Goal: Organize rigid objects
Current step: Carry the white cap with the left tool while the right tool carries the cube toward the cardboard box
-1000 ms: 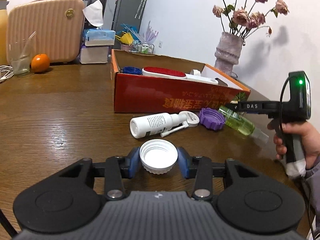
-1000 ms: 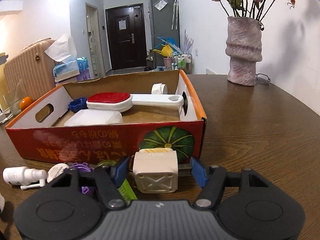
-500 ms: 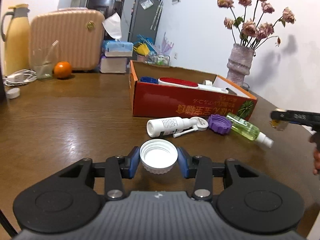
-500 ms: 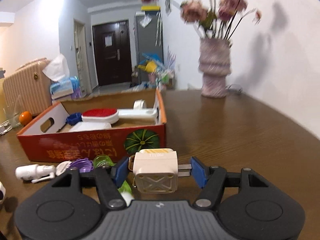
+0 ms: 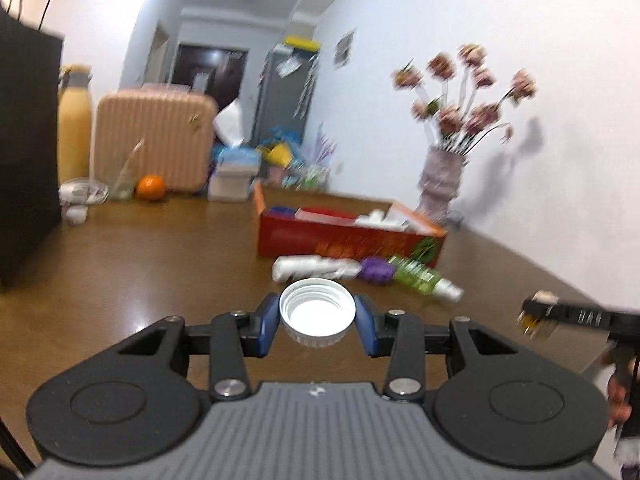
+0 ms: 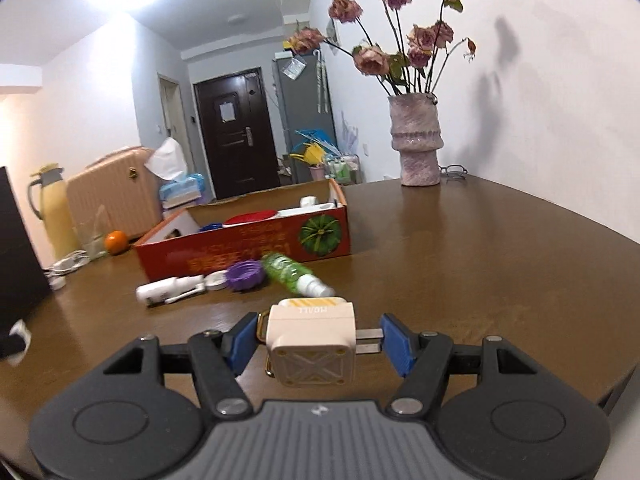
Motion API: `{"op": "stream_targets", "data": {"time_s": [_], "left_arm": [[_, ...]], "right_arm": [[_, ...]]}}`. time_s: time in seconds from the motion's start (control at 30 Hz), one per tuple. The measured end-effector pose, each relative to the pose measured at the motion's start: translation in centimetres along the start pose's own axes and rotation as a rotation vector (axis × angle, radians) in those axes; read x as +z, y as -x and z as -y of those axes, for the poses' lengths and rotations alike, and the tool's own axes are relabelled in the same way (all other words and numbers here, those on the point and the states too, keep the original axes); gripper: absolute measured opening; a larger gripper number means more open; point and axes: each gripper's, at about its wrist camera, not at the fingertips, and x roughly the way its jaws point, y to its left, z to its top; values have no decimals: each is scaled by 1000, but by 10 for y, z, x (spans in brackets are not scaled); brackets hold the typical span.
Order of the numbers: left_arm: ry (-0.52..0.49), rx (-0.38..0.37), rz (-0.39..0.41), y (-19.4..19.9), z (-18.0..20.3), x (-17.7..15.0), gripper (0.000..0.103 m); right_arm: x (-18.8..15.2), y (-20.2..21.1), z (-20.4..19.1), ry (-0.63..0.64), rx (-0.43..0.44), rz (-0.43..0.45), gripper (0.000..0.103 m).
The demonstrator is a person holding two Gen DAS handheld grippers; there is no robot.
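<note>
My left gripper [image 5: 317,321] is shut on a white bottle cap [image 5: 317,314], held above the wooden table. My right gripper [image 6: 319,340] is shut on a cream plug adapter [image 6: 311,340]; it also shows at the right of the left wrist view [image 5: 538,317]. A red cardboard box [image 6: 256,246] holds a red-and-white brush [image 6: 250,216] and small items. In front of it lie a white spray bottle [image 6: 168,289], a purple lid [image 6: 245,275] and a green spray bottle [image 6: 294,274]. The box [image 5: 344,240] shows blurred in the left wrist view.
A vase of dried roses [image 6: 416,148] stands at the back right with glasses [image 6: 454,170] beside it. A pink suitcase [image 5: 154,138], yellow flask [image 5: 74,124], orange [image 5: 151,187], cables and a black bag [image 5: 24,152] stand at the left.
Both grippers have pulled back and risen away from the box, each still holding its object. The box and the loose bottles now look farther off.
</note>
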Motion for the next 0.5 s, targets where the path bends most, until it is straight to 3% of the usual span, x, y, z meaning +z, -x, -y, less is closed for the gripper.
{"op": "stream_targets", "data": {"time_s": [0.13,0.23,0.5], "left_arm": [[6,-25,31,1,11,7,41],[-19,-40,9,1,18,2,41],[6,-7,-25,-11,7,-7,41]], "right_arm": [[-12,24,-10,59,18,18,65],[-17,21,-15,60,16,-14,65],[-24,17,-38,98,98,-29,65]]}}
